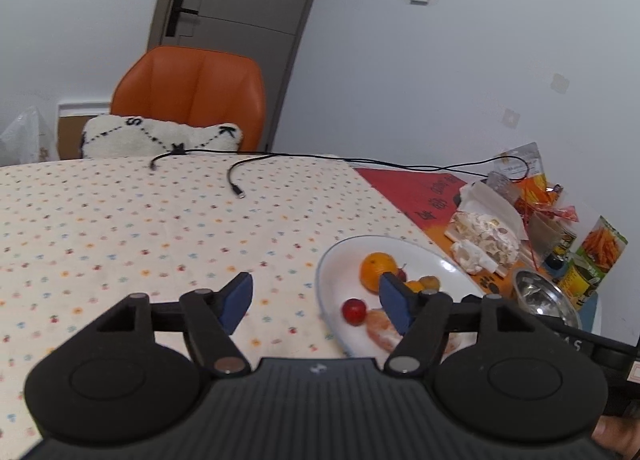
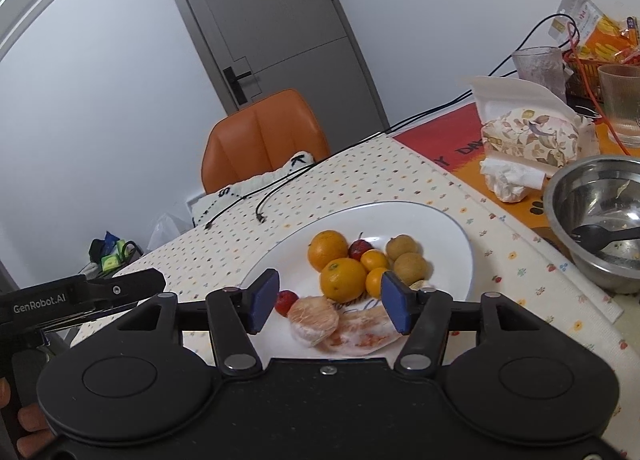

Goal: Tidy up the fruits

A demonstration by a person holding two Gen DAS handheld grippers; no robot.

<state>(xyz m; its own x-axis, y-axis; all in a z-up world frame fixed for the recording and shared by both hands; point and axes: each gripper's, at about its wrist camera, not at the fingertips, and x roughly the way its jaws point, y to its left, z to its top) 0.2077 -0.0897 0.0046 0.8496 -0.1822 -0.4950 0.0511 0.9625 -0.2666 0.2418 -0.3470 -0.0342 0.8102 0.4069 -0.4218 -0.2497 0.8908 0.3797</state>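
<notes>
A white plate [image 2: 448,228] holds two oranges [image 2: 343,279], two small kumquats [image 2: 374,260], two brownish round fruits [image 2: 410,267], red fruits [image 2: 286,301] and peeled citrus segments [image 2: 314,319]. My right gripper [image 2: 329,300] hovers open over the plate's near side, jaws wide around the peeled segments without touching them. In the left wrist view the plate [image 1: 340,260] lies to the right, with an orange [image 1: 376,269] and a red fruit [image 1: 354,311] showing. My left gripper [image 1: 316,302] is open and empty, its right finger over the plate, its left finger over the tablecloth.
A steel bowl [image 2: 560,196] with a black fork stands right of the plate. Tissues, a floral pack [image 2: 532,138], glasses and snack bags crowd the far right. Black cables [image 1: 236,176] lie across the dotted tablecloth. An orange chair [image 1: 192,92] with a cushion stands behind the table.
</notes>
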